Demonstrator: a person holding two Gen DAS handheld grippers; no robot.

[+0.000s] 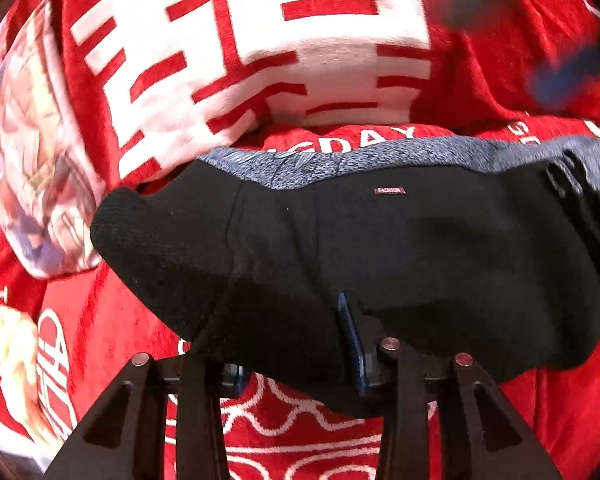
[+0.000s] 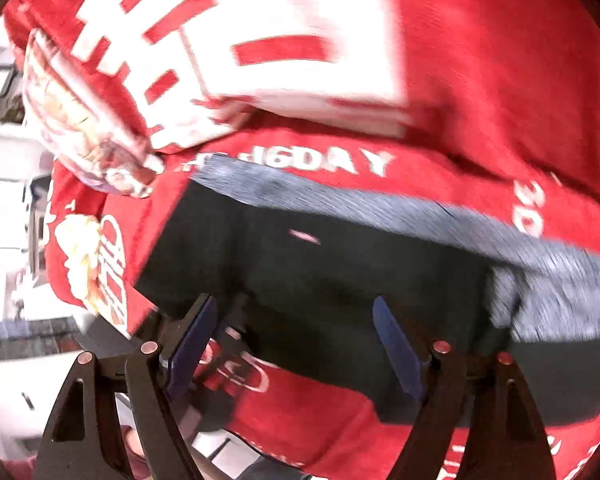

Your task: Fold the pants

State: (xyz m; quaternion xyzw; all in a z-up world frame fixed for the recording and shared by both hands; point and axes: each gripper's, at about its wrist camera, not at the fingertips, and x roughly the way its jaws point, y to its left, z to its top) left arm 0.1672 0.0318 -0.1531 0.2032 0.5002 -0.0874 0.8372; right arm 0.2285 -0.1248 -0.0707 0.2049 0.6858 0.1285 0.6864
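Note:
The black pants (image 1: 380, 240) with a grey lining and a small red label lie folded on the red blanket (image 1: 500, 92). My left gripper (image 1: 284, 320) sits at their near edge; black cloth covers its left finger and lies between the fingers, which stand apart. My right gripper (image 2: 296, 320) is open just above the near edge of the pants (image 2: 320, 280), with its blue pads (image 2: 396, 344) spread wide and nothing between them. The right wrist view is blurred.
The red blanket with large white characters and printed pictures covers the surface under the pants. A patterned pillow (image 1: 32, 152) lies at the left. A blurred blue and dark object (image 1: 560, 76) shows at the upper right. The bed edge and a light floor (image 2: 12, 200) show at left.

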